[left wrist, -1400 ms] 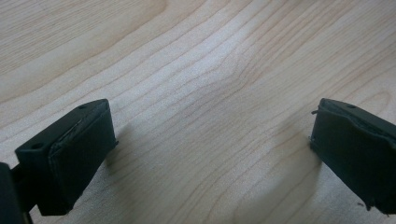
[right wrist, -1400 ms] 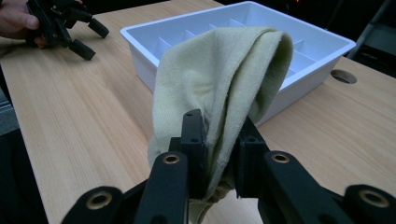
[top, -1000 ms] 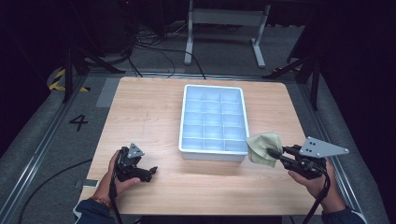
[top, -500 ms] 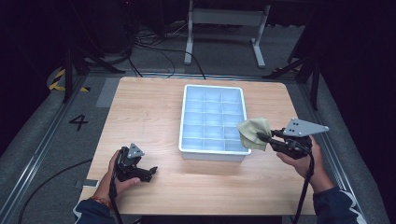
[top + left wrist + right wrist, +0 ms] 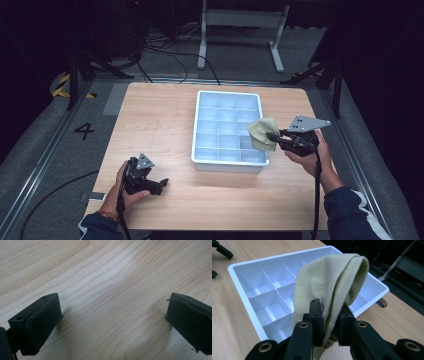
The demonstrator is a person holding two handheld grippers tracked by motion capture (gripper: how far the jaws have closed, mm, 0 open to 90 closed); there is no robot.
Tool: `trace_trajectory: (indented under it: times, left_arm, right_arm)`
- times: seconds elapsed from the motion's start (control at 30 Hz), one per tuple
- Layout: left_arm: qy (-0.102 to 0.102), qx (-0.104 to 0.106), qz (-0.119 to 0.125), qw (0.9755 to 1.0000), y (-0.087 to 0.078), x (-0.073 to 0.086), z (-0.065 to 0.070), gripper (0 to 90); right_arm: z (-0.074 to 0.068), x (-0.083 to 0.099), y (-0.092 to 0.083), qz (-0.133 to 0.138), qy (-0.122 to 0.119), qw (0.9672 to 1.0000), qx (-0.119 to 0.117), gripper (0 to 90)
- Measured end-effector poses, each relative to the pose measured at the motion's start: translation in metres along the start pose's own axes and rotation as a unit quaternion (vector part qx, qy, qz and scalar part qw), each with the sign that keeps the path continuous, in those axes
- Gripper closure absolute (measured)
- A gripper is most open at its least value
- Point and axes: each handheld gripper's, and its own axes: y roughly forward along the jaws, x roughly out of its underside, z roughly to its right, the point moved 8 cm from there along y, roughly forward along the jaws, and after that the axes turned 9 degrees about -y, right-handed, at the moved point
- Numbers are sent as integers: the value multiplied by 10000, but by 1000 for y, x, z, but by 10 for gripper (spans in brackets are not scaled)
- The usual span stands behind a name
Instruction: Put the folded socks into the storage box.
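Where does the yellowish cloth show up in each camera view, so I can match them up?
High view: the cloth hangs over the tray's right edge, right of centre.
Left gripper view: not in it, bare table wood there.
Right gripper view: cloth centre, pinched by the right hand-held gripper.
Shared landmark: the white divided tray.

The surface looks like pale wood with fine grain and a matt finish. At frame centre, the tray is smooth white plastic with a slight gloss. The cloth, upper middle of the right gripper view, is soft, matt, yellowish woven fabric. The jaws look like matt black plastic.
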Motion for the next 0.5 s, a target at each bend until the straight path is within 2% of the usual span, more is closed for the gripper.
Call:
trace_trajectory:
  times: [0.27, 0.5]
  left_arm:
    - [24, -12, 11, 10000, 0, 0, -1, 3]
    - [24, -7, 8, 10000, 0, 0, 0, 3]
  right_arm:
    - [4, 3, 20, -313, -123, 9994, 15, 780]
    - [3, 7, 38, -664, -307, 9973, -60, 780]
